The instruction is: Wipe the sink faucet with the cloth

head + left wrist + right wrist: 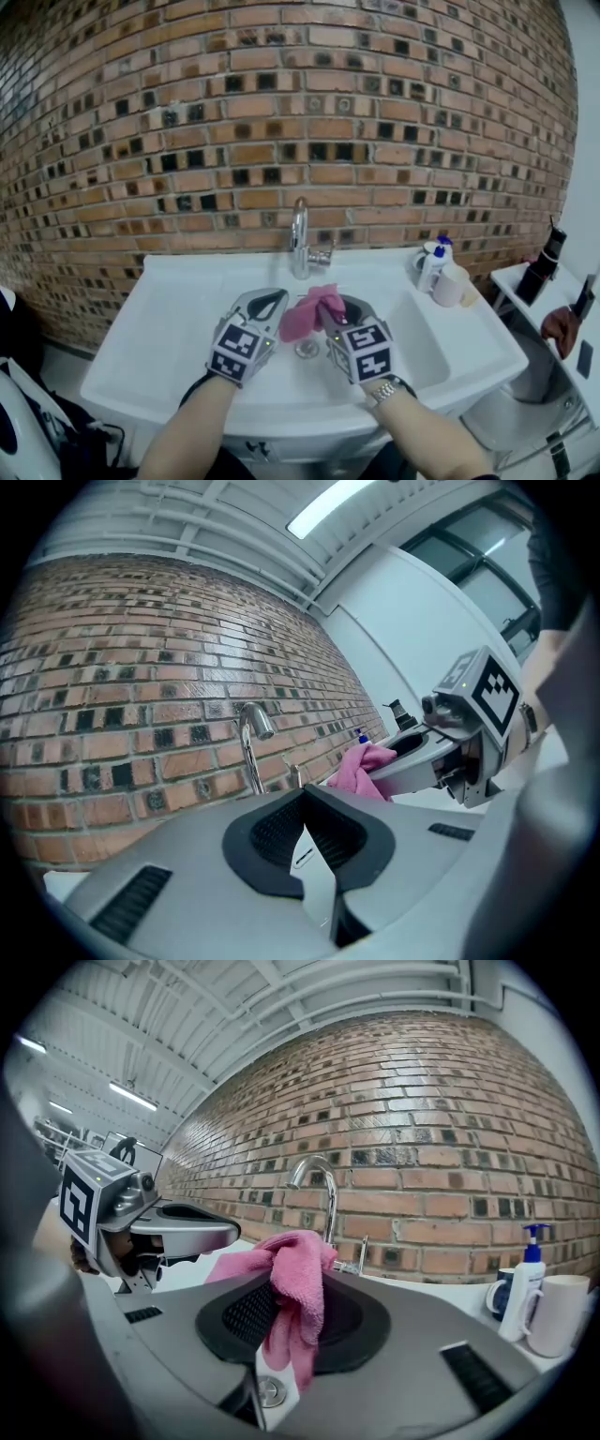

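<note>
The left tongs [269,303] are fully closed and hold nothing, their dark pads [272,836] meeting edge to edge. They are held level over the near part of the white sink [169,328] and point toward the far brick wall [281,112]. Just to their right, the pink cloth [312,311] is bunched above the basin, with the drain [307,349] below it on the near side. The right tongs [339,309] are clamped on that cloth. In the right gripper view a fold is pinched between the jaws, a wad piles over the left one, and a tail hangs down. The two tongs sit side by side, close but apart, each with its marker cube facing up. A wristwatch [382,392] shows on the right wrist. At the far edge of the sink, beyond the cloth, the chrome faucet [300,242] stands upright with its spout curving toward the near side. The cloth is near it but apart from it. At the far right corner of the sink rim, a pump bottle [434,267] and a white mug [451,285] stand just beside each other.
</note>
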Demonstrator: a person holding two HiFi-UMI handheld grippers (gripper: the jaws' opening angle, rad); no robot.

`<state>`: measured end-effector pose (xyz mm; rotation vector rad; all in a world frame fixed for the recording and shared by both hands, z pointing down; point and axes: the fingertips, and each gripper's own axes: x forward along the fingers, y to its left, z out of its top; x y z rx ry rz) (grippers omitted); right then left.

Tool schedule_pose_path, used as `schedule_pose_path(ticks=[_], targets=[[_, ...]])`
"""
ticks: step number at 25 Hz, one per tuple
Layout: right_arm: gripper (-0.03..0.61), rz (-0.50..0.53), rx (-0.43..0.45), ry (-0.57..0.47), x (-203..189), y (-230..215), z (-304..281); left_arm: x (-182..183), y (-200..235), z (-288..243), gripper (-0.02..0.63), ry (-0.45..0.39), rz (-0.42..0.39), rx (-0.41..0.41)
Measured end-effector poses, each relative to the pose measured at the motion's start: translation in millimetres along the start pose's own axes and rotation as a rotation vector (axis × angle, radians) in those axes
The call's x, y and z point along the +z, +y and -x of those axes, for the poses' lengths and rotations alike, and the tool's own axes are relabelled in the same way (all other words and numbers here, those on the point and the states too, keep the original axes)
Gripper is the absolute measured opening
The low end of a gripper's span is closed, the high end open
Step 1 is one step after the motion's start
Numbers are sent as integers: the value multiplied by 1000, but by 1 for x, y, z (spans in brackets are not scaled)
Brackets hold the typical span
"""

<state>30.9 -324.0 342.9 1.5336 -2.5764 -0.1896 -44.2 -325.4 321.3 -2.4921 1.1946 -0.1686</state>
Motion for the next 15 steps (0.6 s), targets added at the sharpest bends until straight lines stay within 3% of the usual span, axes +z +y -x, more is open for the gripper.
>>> schedule_pose_path(ticks=[15], targets=[[91, -16, 7, 8, -2, 0, 0, 0, -1, 0, 6, 4, -3, -4]])
